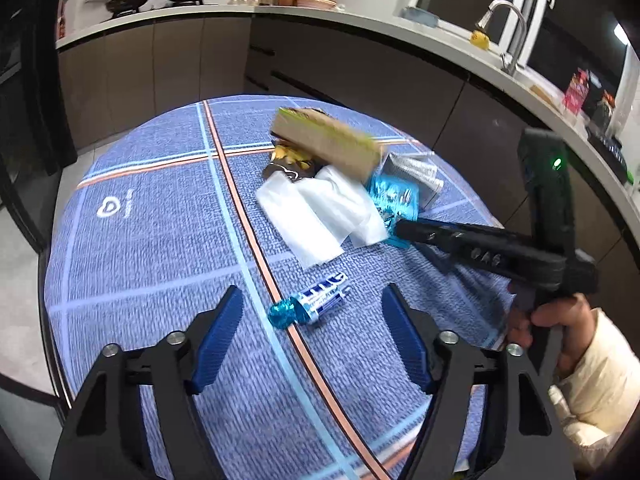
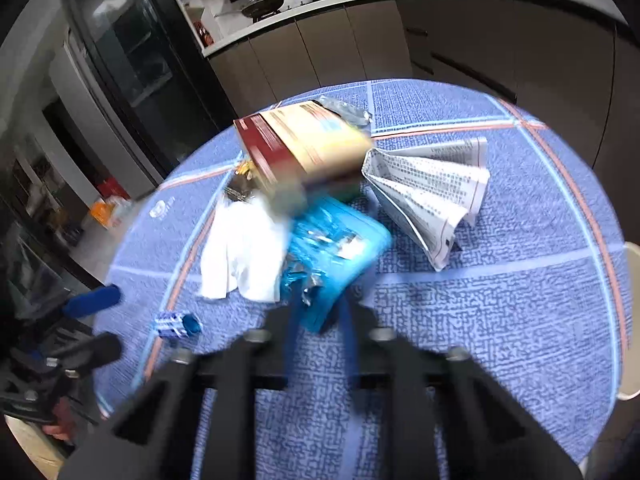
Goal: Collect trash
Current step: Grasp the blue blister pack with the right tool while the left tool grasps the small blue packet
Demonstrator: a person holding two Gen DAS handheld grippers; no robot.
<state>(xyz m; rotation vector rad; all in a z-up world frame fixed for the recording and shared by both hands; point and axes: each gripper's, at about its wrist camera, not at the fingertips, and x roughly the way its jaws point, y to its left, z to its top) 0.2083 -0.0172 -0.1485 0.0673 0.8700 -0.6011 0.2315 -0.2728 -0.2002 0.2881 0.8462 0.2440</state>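
Your left gripper [image 1: 312,320] sat nearest the lens, its blue-padded fingers [image 1: 218,340] standing apart with nothing between them, and the small blue-and-white wrapped sweet packet with a twisted foil end [image 1: 312,304] lay on the cloth just ahead of the gap, touching neither pad. That packet's long axis ran slantwise across the gap, foil twist toward your left finger, printed end toward the right and farther off, so closing on it squarely would probably have called for a small roll of the wrist. Your left hand was plainly the nearer one to it. Your right gripper [image 2: 320,312] had its fingers drawn close together on the near edge of the crumpled bright blue plastic wrapper [image 2: 332,252], which lay against the white tissue sheets [image 1: 316,212] and under the tilted brown cardboard box [image 1: 328,140]; a folded newspaper [image 2: 432,192] lay beside them. All of it rested on a round table under a blue woven cloth with orange and pale stripes [image 1: 160,240], in a kitchen with dark cabinets, a pale counter [image 1: 360,20], a hob and a sink tap.
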